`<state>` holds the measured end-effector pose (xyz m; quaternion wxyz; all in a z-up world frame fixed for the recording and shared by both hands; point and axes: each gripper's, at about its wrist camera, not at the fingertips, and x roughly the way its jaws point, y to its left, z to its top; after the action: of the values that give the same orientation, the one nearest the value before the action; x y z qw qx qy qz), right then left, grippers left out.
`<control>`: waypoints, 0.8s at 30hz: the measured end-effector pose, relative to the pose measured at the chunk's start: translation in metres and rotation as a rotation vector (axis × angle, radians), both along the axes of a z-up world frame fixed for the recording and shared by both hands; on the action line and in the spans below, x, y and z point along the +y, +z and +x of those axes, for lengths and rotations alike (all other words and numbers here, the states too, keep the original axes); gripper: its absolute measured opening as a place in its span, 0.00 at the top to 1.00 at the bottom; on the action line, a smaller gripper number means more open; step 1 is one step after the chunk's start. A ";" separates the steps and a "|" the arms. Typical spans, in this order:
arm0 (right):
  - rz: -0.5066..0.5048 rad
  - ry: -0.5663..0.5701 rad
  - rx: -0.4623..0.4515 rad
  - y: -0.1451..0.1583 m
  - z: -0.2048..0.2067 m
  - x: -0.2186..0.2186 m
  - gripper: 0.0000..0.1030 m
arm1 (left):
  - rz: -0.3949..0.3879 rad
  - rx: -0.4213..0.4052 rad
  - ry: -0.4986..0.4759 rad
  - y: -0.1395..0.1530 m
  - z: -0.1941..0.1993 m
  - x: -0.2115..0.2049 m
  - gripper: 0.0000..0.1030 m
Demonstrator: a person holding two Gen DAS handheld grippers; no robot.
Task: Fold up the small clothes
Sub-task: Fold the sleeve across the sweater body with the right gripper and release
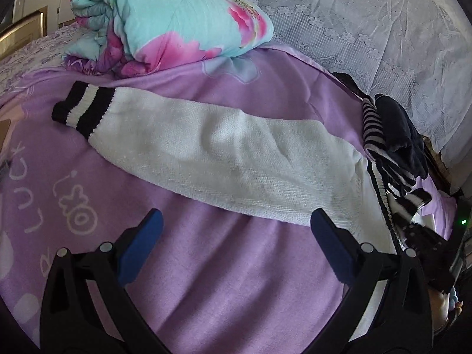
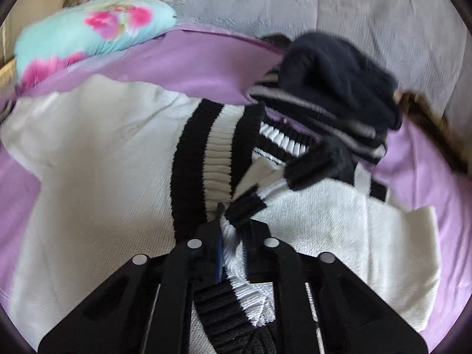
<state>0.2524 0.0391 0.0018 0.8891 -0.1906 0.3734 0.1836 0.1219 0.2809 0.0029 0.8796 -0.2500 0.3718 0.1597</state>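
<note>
A white knit sweater (image 1: 224, 153) with black-and-white striped ribbing lies on the purple bed sheet (image 1: 224, 280). Its left sleeve stretches out to the striped cuff (image 1: 84, 109). My left gripper (image 1: 236, 230) is open and empty, hovering just in front of the sleeve's lower edge. In the right wrist view the sweater body (image 2: 97, 177) fills the frame. My right gripper (image 2: 233, 236) is shut on the sweater's striped ribbed edge (image 2: 236, 265), holding it over the body.
A rolled turquoise and pink floral quilt (image 1: 165, 20) lies at the back left. A pile of dark navy and striped clothes (image 1: 392, 138) sits at the bed's right edge, also in the right wrist view (image 2: 333, 94). A pale lace curtain (image 1: 368, 23) hangs behind.
</note>
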 end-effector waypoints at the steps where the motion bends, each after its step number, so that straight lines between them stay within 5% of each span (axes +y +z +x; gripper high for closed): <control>1: 0.029 0.020 -0.001 0.007 -0.005 -0.004 0.68 | 0.008 0.004 -0.001 0.000 0.001 -0.001 0.02; 2: 0.064 0.039 -0.007 0.015 -0.010 -0.010 0.60 | 0.012 0.005 -0.004 -0.001 0.002 -0.003 0.02; 6: 0.148 0.000 -0.095 0.046 -0.028 -0.048 0.58 | 0.034 0.015 -0.025 -0.001 0.004 -0.008 0.02; 10: 0.233 -0.274 -0.169 0.060 -0.022 -0.128 0.58 | 0.053 0.031 -0.029 -0.004 0.006 -0.011 0.02; 14: 0.438 -0.557 -0.056 0.042 -0.003 -0.215 0.61 | 0.054 0.037 -0.021 -0.005 0.007 -0.009 0.02; 18: 0.314 -0.441 0.136 -0.005 0.013 -0.192 0.62 | 0.049 0.046 -0.008 -0.008 0.008 -0.008 0.02; 23: 0.175 -0.431 -0.148 0.036 -0.010 -0.149 0.62 | 0.052 0.064 0.000 -0.012 0.010 -0.007 0.02; 24: 0.153 -0.386 -0.137 0.038 -0.010 -0.135 0.62 | 0.049 0.066 0.002 -0.013 0.010 -0.007 0.02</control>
<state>0.2429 -0.0960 0.0397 0.9430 -0.0595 0.3265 0.0246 0.1318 0.2740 -0.0096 0.8726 -0.2233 0.3965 0.1777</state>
